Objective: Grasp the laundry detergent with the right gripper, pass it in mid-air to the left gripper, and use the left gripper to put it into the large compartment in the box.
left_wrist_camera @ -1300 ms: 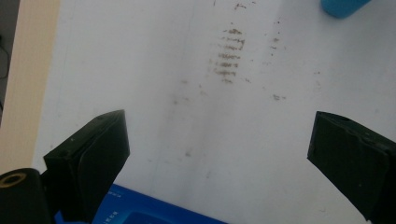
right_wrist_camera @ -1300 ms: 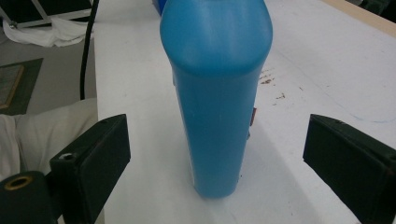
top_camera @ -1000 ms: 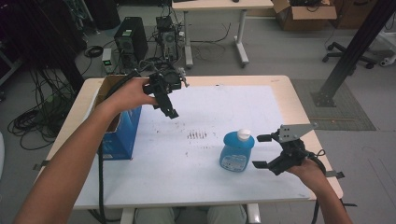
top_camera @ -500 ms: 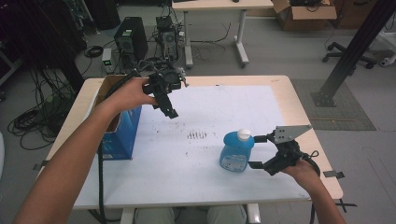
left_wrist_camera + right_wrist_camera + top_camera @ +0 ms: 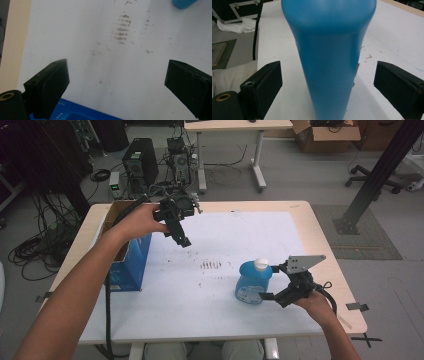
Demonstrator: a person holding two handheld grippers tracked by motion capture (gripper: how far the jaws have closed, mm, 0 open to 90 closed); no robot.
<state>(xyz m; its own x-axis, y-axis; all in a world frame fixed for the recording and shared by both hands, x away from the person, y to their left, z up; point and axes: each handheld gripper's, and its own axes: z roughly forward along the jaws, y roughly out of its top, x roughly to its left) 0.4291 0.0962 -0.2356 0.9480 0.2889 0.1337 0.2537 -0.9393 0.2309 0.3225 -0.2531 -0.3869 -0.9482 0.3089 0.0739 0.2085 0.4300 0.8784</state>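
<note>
Right gripper [image 5: 270, 282] sat wide open around the blue soap bottle [image 5: 251, 281] at lower right, probably just needed closing; left gripper [image 5: 179, 234] hovered open, upper left.

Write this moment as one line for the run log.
right gripper: open, jaws astride bottle | left gripper: open, above table, beside box | bottle: upright

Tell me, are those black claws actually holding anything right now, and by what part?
Nothing is held. The right gripper has its jaws open either side of the blue bottle, not touching. The left gripper is open above the table.
</note>
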